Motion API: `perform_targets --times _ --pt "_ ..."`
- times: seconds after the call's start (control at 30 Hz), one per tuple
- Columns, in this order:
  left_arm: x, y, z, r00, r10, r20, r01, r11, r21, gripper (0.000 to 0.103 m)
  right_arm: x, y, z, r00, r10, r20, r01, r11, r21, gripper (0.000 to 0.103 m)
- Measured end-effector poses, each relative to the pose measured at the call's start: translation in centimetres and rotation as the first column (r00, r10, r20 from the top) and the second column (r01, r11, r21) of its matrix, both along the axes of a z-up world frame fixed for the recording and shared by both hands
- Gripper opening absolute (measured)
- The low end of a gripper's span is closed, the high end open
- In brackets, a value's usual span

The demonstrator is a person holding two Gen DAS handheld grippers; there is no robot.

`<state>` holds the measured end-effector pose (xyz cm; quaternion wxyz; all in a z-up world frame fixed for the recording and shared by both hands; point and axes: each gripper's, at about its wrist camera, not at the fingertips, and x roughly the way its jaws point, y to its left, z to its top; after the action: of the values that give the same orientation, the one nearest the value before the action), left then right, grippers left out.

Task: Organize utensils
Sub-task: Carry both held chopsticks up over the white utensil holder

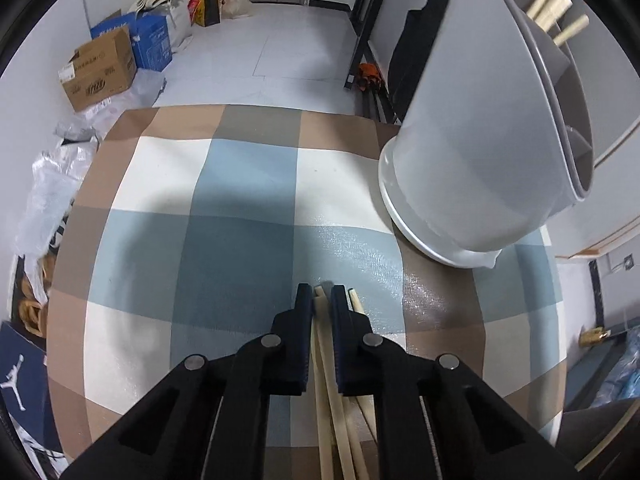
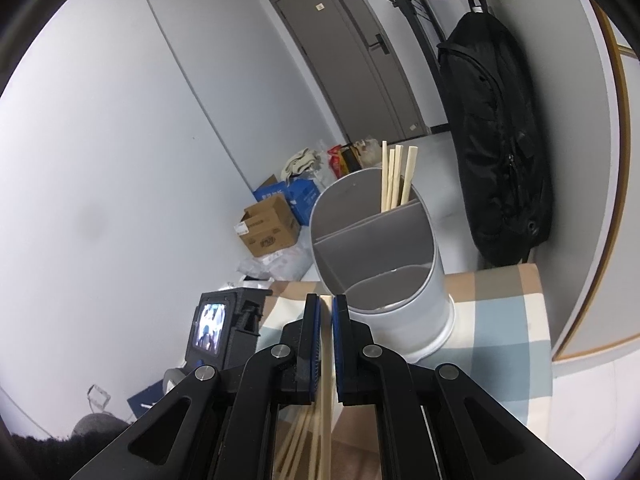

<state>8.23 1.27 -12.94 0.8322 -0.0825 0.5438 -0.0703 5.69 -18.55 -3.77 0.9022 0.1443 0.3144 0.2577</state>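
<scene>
Here the left gripper point(image 1: 322, 294) is clamped on pale chopsticks point(image 1: 325, 360) lying on the checked tablecloth point(image 1: 240, 220) (one more lies just outside its right finger). The right gripper point(image 2: 325, 306) pinches a single chopstick point(image 2: 326, 380). Beyond it stands the white divided holder point(image 2: 404, 280), chopsticks upright in its far compartment.

Checked tablecloth point(image 1: 240, 248) bare to the left, utensil holder point(image 1: 472, 176) blocking the right side

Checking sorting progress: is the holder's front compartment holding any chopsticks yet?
No, the holder's front compartment is empty; the chopsticks stand in a rear compartment.
</scene>
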Motion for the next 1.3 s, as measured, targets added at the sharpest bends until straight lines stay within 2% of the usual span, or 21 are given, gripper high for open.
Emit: perform_targets --times 0.13,0.43,0.63,0.73,0.9,1.13,1.3 --pt "-0.3 0.6 0.7 0.999 0.037 0.004 -0.036 0.997 -0.067 0.003 0.0 -0.1 0.1 1.0 -0.008 0.004 0.009 1.0 0.0 0.005" --pt "-0.9 1.5 2.6 0.995 0.068 0.071 -0.058 0.988 -0.14 0.002 0.0 -0.4 0.1 0.999 -0.032 0.003 0.032 0.999 0.001 0.005" --pt "-1.9 3.3 5.4 0.978 0.1 0.181 -0.063 0.979 -0.195 0.002 -0.6 -0.5 1.1 0.998 -0.038 0.057 0.037 0.999 0.019 0.005" --pt "-2.8 3.9 7.2 0.957 0.133 0.258 -0.075 0.972 -0.222 0.002 -1.1 -0.5 2.0 0.994 -0.042 0.096 0.038 0.998 0.04 0.005" --pt "-3.8 4.7 10.8 0.908 0.201 0.367 -0.098 0.955 -0.28 0.002 -1.6 -0.4 4.1 0.987 -0.065 0.148 0.058 0.997 0.051 0.005" --pt "-3.3 4.9 17.0 0.802 0.245 0.544 -0.08 0.948 -0.309 0.002 -0.1 -1.0 8.1 0.973 -0.099 0.208 0.082 0.993 0.09 0.005" --pt "-0.9 4.5 19.8 0.738 0.269 0.618 -0.085 0.947 -0.31 0.002 2.4 -1.2 11.3 0.954 -0.133 0.267 0.108 0.988 0.106 0.005"
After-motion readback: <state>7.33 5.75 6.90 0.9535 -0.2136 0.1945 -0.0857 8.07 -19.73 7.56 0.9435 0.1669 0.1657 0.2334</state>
